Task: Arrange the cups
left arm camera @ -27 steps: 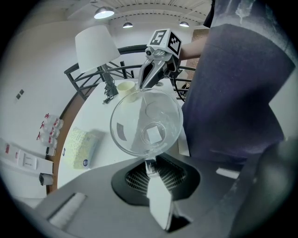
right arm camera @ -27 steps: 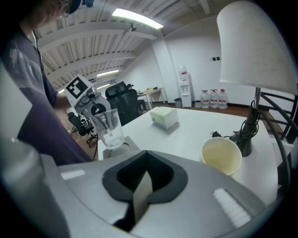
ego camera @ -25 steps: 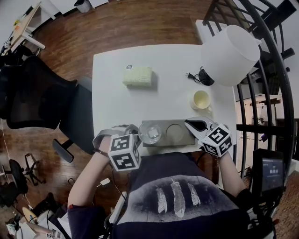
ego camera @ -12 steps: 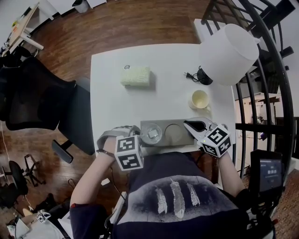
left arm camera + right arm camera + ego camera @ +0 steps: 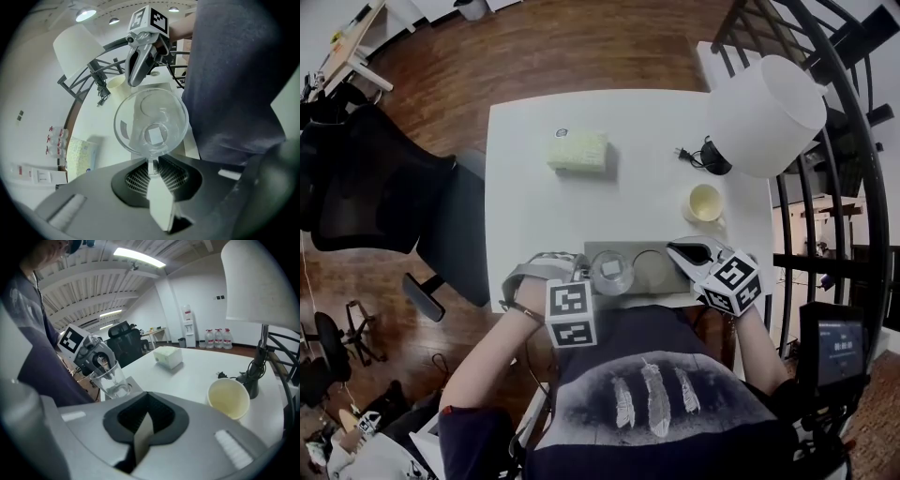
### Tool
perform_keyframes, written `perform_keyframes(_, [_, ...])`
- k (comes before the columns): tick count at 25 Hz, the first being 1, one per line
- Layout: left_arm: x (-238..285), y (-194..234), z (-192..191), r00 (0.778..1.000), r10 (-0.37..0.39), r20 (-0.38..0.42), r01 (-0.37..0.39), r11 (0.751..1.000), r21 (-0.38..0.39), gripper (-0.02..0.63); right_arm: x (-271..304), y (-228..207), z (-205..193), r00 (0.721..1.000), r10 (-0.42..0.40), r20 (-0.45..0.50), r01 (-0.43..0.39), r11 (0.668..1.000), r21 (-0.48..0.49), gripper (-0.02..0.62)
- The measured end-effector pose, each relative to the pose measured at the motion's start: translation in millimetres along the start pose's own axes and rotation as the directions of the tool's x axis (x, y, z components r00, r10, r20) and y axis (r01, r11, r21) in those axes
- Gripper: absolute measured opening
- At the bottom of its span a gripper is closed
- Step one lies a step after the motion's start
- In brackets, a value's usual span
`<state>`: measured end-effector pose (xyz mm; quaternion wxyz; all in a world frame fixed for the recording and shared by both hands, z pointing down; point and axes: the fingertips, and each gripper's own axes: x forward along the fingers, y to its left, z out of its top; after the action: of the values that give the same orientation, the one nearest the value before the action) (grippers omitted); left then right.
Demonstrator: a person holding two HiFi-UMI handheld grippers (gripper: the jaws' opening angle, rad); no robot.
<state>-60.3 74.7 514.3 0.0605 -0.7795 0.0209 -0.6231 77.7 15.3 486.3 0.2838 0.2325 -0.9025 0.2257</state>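
A clear glass cup (image 5: 612, 272) stands upright on the left round recess of a grey tray (image 5: 656, 270) at the table's near edge. My left gripper (image 5: 592, 274) points steeply down at the glass's left side. In the left gripper view the glass (image 5: 151, 122) has its rim pinched between my jaws (image 5: 153, 168), which are opening. My right gripper (image 5: 677, 249) is shut on nothing and lies at the tray's right end, beside the bare right recess. A cream paper cup (image 5: 703, 202) stands behind the tray on the right, and shows close in the right gripper view (image 5: 228, 398).
A white lamp (image 5: 764, 112) with its black base and cord stands at the table's far right. A pale tissue pack (image 5: 577, 150) lies at the far left. A black office chair (image 5: 384, 187) is left of the table, and a dark railing (image 5: 834, 216) runs along its right.
My left hand has rolled, and its marker cube has swung right and toward the person's body. The glass stays on the left recess. The right gripper has not moved.
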Motion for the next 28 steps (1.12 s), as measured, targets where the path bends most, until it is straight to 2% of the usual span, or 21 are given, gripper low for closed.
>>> perform_keyframes(4, [-1, 3, 1, 0.999, 0.033, 0.010, -0.033, 0.999, -0.020, 0.057, 3, 3, 4, 1.000, 0.013, 0.005, -0.013, 1.000, -0.005, 0.003])
perform_keyframes(8, [-3, 1, 0, 0.999, 0.021, 0.031, -0.020, 0.998, -0.061, 0.065, 3, 3, 1, 1.000, 0.016, 0.002, -0.016, 1.000, -0.003, 0.003])
perform_keyframes(11, [-6, -1, -3, 0.999, -0.002, 0.042, 0.006, 0.996, -0.092, 0.107, 2, 2, 0, 1.000, 0.013, 0.003, -0.013, 1.000, 0.002, 0.003])
perform_keyframes(13, [-9, -4, -7, 0.998, -0.024, 0.051, 0.030, 0.993, -0.112, 0.170, 1, 1, 1, 1.000, 0.010, 0.004, -0.010, 1.000, 0.005, 0.003])
perform_keyframes(14, [-13, -5, -9, 0.998, -0.030, 0.062, 0.038, 0.991, -0.127, 0.196, 1, 1, 1, 1.000, 0.008, 0.005, -0.008, 1.000, 0.005, 0.003])
perform_keyframes(16, [-27, -3, -14, 0.995, -0.030, 0.093, 0.045, 0.984, -0.171, 0.207, 1, 1, 1, 1.000, 0.006, 0.010, -0.006, 1.000, 0.004, 0.003])
perform_keyframes(20, [-53, 12, -31, 0.986, 0.052, 0.157, -0.004, 0.956, -0.294, 0.207, 4, -1, 6, 0.999, 0.018, 0.033, -0.018, 1.000, 0.021, 0.003])
perform_keyframes(23, [-69, 25, -28, 0.960, 0.114, 0.255, -0.006, 0.921, -0.389, 0.207, 2, -1, 11, 0.999, 0.018, 0.045, -0.019, 1.000, 0.022, 0.003])
perform_keyframes(28, [-99, 53, -10, 0.885, 0.250, 0.392, -0.037, 0.878, -0.478, 0.192, 2, -1, 18, 0.999, 0.016, 0.051, -0.017, 1.000, 0.011, 0.003])
